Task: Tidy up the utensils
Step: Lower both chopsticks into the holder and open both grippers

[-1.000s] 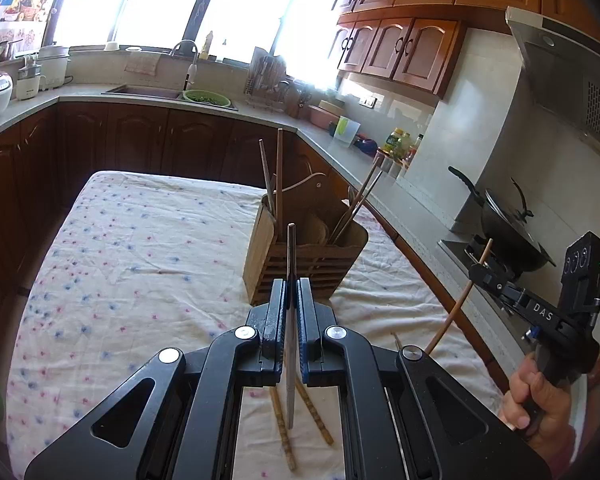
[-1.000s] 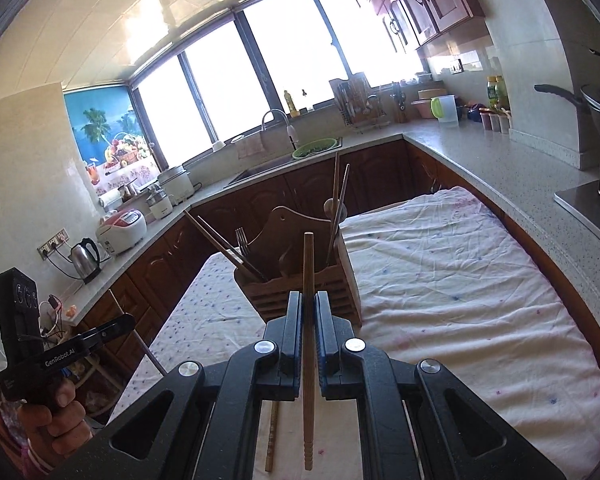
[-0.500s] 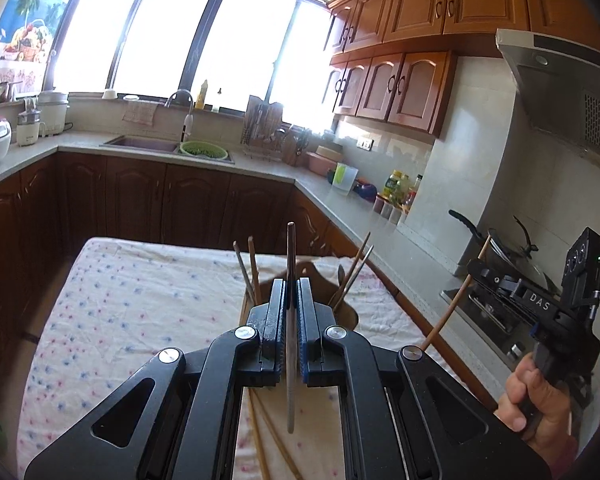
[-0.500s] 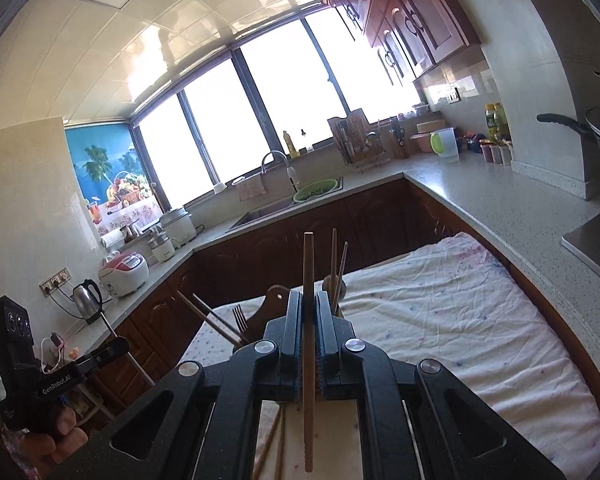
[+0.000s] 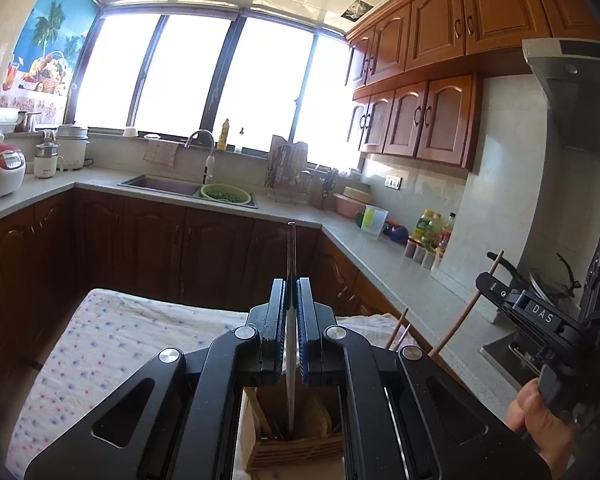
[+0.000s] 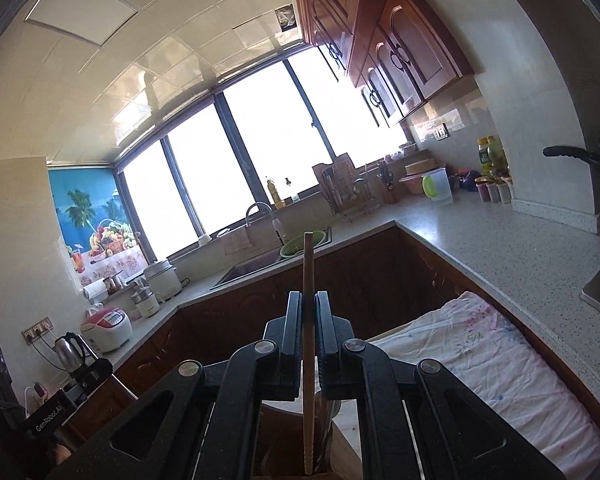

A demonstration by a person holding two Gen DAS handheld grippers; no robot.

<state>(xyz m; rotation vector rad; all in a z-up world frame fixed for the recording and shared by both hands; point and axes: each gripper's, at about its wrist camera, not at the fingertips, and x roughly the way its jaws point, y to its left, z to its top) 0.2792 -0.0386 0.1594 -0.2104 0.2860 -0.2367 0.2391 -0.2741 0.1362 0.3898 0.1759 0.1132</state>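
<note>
**Both grippers hold a stick above the wooden utensil holder**

The left gripper (image 5: 291,292) is clenched on a slim grey chopstick (image 5: 291,264) that stands upright between its pads, its lower end hanging inside the wooden utensil holder (image 5: 296,446), seen through the gap below the jaws. The right gripper (image 6: 309,304) is clamped on a wooden chopstick (image 6: 308,272), also upright, its ridged lower end down at the holder's mouth (image 6: 276,440). In the left wrist view the right gripper (image 5: 485,280) appears at the right edge, held in a hand (image 5: 534,412), with its stick slanting down toward the holder.

The holder stands on a table covered with a white dotted cloth (image 5: 100,344). The cloth is bare to the left in the left wrist view and to the right in the right wrist view. The table's far edge runs close along dark lower cabinets; its right side lies just beside the grey countertop (image 6: 500,248).

Beyond are a sink (image 5: 160,185) with a green colander (image 5: 225,193), a rice cooker (image 5: 0,168), a row of bright windows and upper wooden cabinets (image 5: 440,120).

A second ago both cameras looked down on the holder, in full view ahead of the jaws; now they sit higher and more level, the holder below them. Both grips are unchanged.
</note>
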